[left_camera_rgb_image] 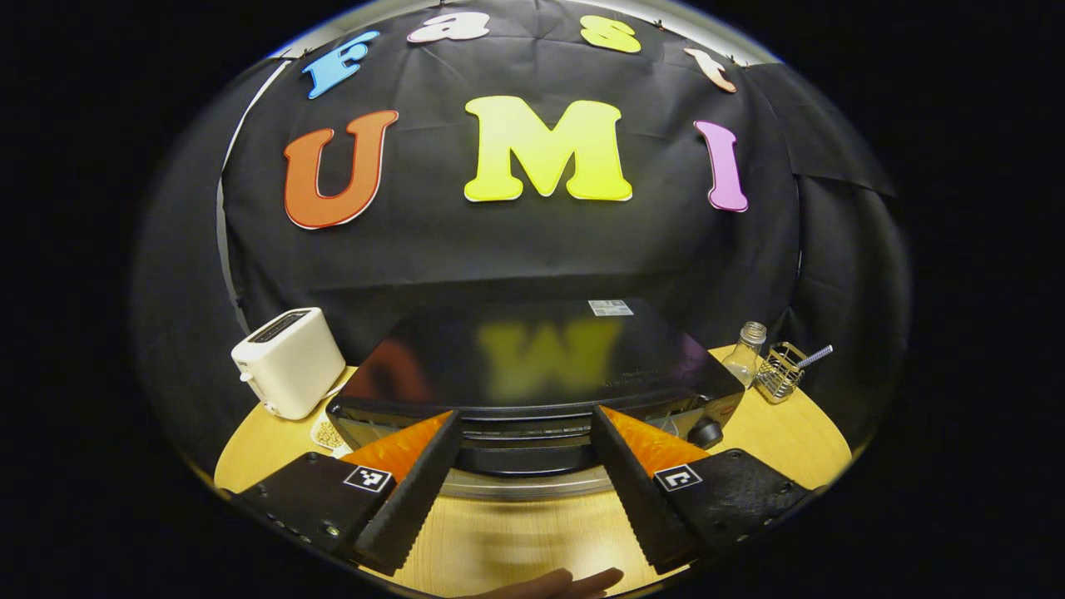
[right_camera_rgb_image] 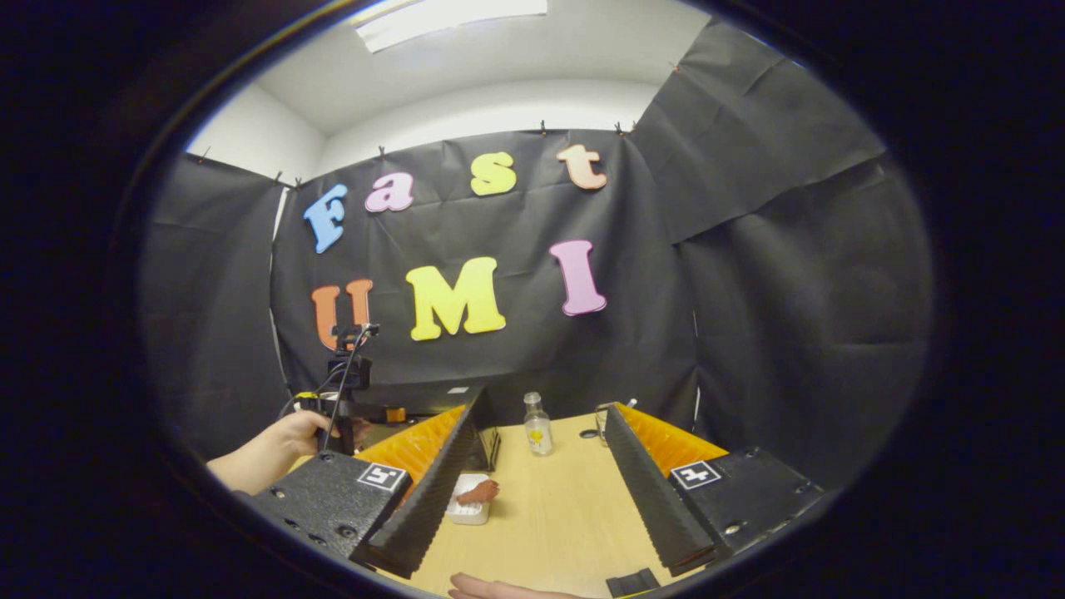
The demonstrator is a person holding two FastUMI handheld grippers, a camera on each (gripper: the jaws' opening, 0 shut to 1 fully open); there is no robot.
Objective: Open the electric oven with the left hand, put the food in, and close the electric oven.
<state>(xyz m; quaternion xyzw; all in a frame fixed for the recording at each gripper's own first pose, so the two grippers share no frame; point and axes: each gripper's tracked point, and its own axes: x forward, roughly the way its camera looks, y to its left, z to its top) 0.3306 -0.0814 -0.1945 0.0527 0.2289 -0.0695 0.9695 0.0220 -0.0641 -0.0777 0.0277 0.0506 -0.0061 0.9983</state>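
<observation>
- L gripper (left_camera_rgb_image: 526,466): jaws spread wide, holding nothing; fingers frame the front top edge of the electric oven (left_camera_rgb_image: 532,374), just short of it, contact not clear.
- Electric oven: black, glossy top, on wooden table (left_camera_rgb_image: 782,433); knob (left_camera_rgb_image: 705,431) at its right front.
- White toaster (left_camera_rgb_image: 288,362) to oven's left; glass bottle (left_camera_rgb_image: 746,353) & wire rack (left_camera_rgb_image: 780,373) to its right.
- R gripper (right_camera_rgb_image: 541,491): jaws wide apart, empty, above table.
- Food (right_camera_rgb_image: 478,492): reddish-brown piece on small white dish (right_camera_rgb_image: 468,509), beside R gripper's left finger.
- Hand (right_camera_rgb_image: 295,434) holds L gripper in right gripper view.

Black cloth wall (right_camera_rgb_image: 749,316) — wooden table (right_camera_rgb_image: 549,499)
</observation>
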